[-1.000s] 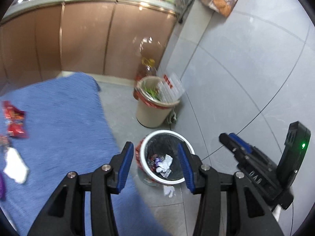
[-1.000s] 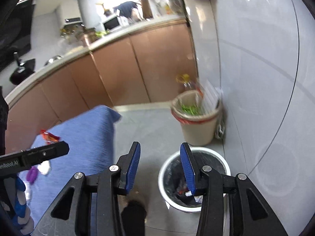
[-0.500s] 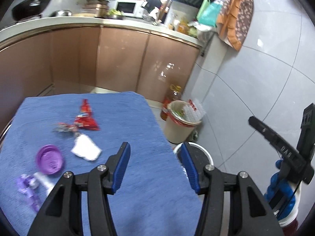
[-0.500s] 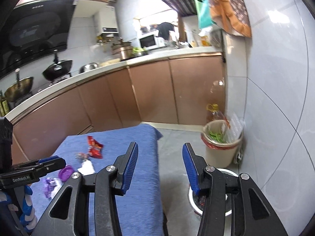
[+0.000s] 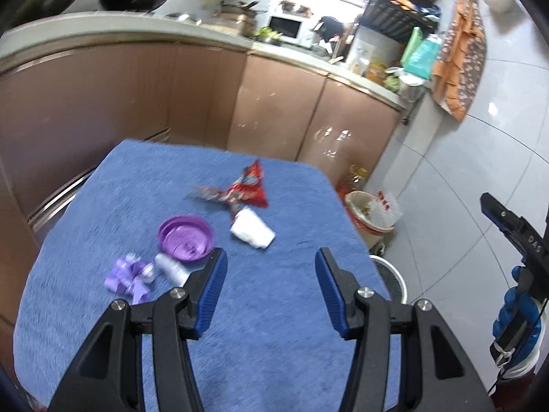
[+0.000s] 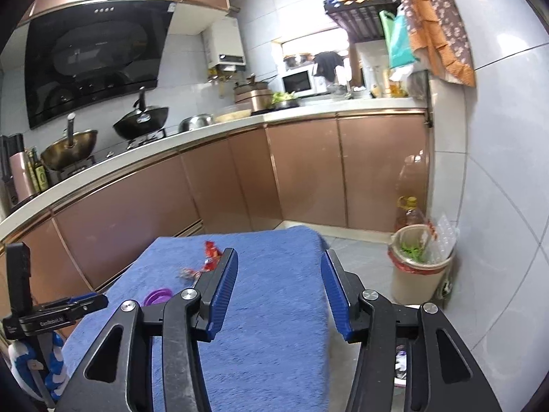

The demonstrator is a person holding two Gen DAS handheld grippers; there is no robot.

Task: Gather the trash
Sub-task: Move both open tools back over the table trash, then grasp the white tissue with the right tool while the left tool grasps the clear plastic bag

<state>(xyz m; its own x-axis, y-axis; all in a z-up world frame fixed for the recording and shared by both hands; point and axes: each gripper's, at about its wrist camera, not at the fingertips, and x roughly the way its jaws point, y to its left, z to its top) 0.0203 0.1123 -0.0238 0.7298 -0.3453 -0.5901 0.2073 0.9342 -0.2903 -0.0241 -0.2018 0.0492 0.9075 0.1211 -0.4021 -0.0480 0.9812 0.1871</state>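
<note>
Both views swung from bin to cloth [image 5: 274,326]

Blue cloth [image 5: 274,309] over the counter is a rough, matt terry pile; on it sit a glossy crinkled red foil wrapper [image 5: 248,189], a smooth translucent purple plastic lid [image 5: 185,237], a crumpled matt white paper wad [image 5: 252,231] and shiny purple wrapper scraps [image 5: 128,276]. Left hand-held gripper [image 5: 271,295] is matt black plastic with bright metal pivot screws and ribbed blue rubbery pads [image 5: 214,292]; right hand-held gripper [image 6: 279,295] has the same finish. Cabinet doors [image 6: 308,178] are glossy copper-tone with reflections, wall tiles [image 6: 507,171] smooth glossy grey-white, and the beige bin [image 6: 417,281] is matt plastic.
</note>
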